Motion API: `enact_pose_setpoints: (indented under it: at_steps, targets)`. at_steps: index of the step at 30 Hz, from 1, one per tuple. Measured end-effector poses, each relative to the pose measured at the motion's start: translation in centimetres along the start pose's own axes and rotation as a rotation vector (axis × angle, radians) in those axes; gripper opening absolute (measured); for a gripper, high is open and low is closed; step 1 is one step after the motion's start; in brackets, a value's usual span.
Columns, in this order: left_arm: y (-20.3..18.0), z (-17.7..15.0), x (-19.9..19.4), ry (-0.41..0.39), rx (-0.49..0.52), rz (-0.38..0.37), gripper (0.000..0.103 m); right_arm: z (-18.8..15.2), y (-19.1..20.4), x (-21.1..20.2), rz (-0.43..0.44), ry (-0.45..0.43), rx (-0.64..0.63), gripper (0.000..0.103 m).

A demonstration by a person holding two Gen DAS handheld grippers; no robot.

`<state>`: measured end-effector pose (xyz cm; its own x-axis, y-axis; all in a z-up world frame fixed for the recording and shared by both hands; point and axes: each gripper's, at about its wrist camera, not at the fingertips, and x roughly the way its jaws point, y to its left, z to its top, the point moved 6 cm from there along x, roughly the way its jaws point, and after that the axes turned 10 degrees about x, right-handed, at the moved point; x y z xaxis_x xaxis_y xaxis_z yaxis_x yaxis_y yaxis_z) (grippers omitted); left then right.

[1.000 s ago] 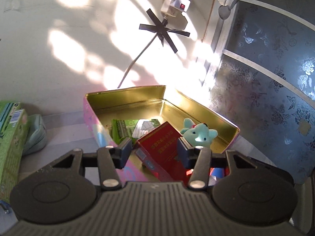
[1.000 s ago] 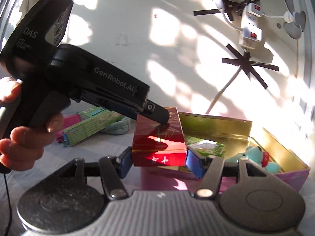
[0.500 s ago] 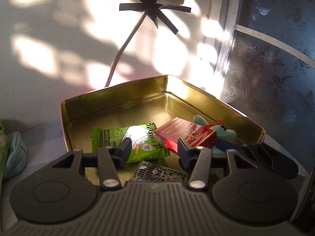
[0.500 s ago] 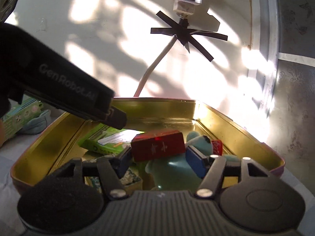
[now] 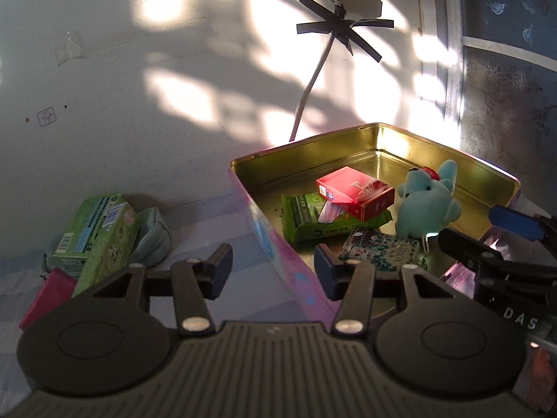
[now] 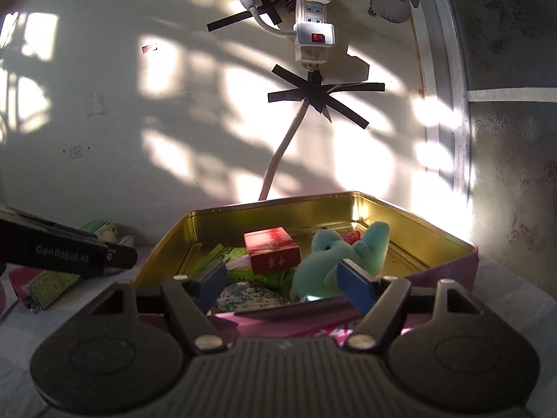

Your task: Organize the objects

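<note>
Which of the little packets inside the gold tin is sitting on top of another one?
The red box: it rests on the green packet, while the patterned box lies flat beside them.

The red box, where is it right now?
The red box lies inside the gold tin, resting on the green packet, with the teal plush toy just to its right in both views.

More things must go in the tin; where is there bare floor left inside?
In the tin, bare floor lies along the back wall, behind the red box and plush toy. The front is crowded: green packet, patterned box.
</note>
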<state>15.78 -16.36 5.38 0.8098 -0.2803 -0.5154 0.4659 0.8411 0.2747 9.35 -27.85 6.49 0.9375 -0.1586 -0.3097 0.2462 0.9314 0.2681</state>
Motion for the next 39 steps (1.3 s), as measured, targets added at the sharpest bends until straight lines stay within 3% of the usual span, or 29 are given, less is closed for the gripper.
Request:
enact_pose_setpoints:
  at_steps: [8,17,28,39]
  targets:
    - [1.8,-3.8,-2.0,0.019,-0.022,0.038,0.054,-1.3,2.1,-2.7,0.035,0.023,0.029,0.069]
    - [5.7,-7.5,-2.9,0.059,-0.081,0.107,0.054,-2.0,6.8,-4.0,0.105,0.025,-0.036,0.069]
    - [12.0,-12.0,-3.4,0.109,-0.148,0.22,0.055,-4.4,14.1,-3.3,0.219,0.087,-0.166,0.069]
    - [18.5,-15.9,-4.7,0.145,-0.23,0.318,0.055,-7.3,19.4,-1.0,0.313,0.205,-0.239,0.069]
